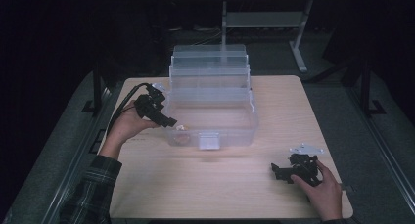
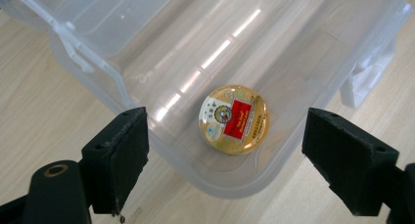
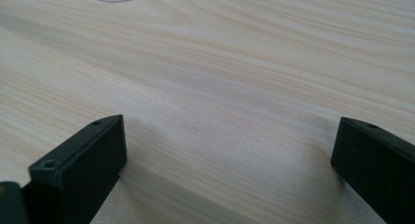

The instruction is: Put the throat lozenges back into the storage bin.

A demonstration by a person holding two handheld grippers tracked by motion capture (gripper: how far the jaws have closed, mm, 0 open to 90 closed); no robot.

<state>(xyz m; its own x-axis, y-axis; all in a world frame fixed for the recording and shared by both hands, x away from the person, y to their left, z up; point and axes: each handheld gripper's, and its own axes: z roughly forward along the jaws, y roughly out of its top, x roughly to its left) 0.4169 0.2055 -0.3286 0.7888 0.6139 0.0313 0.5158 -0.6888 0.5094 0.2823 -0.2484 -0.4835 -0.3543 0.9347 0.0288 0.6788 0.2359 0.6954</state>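
A clear plastic box (image 1: 244, 131) with its lid tipped up behind it stands at the middle back of the wooden table (image 1: 220, 185). Inside, in the front left corner, lies a small round gold tin with a red label (image 2: 234, 119), also seen from above as the tin (image 1: 181, 128). My left gripper (image 1: 169, 120) hovers over that corner of the box (image 2: 122, 48), open, with the tin below and between its jaws. My right gripper (image 1: 275, 170) rests low on the table at the front right, open, with nothing but bare wood (image 3: 220, 101) between its jaws.
The box has a latch tab (image 1: 209, 141) on its front wall. A metal desk frame (image 1: 298, 43) stands on the dark floor behind the table. Bare wood lies in front of the box. The table's front edge runs near my right hand.
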